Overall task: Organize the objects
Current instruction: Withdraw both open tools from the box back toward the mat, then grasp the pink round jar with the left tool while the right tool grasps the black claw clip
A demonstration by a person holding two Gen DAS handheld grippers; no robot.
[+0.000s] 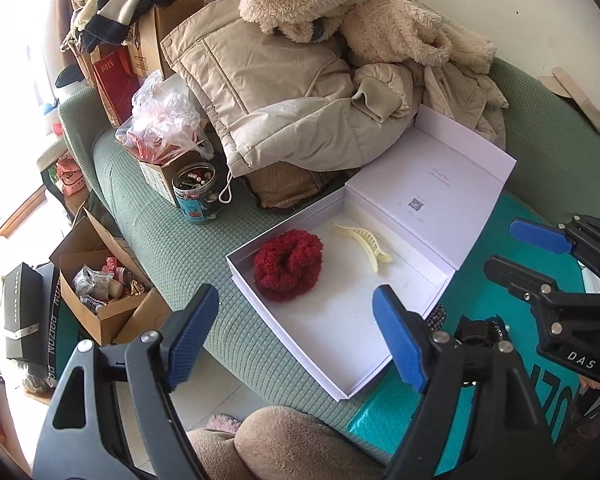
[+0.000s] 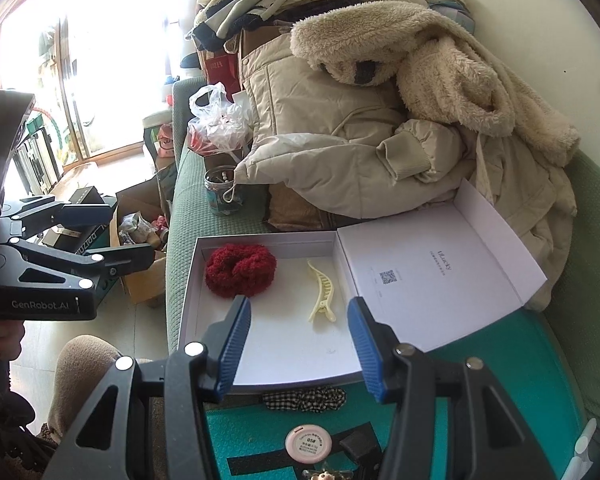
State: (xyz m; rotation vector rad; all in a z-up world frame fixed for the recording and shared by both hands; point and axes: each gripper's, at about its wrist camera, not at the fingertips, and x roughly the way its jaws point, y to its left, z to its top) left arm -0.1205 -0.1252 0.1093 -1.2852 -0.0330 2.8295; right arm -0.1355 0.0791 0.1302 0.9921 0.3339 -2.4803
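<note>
1. The left gripper is hovering with jaws wide and nothing between them; the right gripper is hanging narrower, also empty.
2. Beyond them, the white box is sitting open on the green sofa, lid at 2 o'clock.
3. Inside, a red scrunchie is lying at 10 o'clock, a cream hair clip beside it.
4. On the teal mat at 6 o'clock, a checked scrunchie and pink tin are waiting, so sorting looks partly done.

A fuzzy red scrunchie and a cream hair clip lie apart inside the open white box.
</note>
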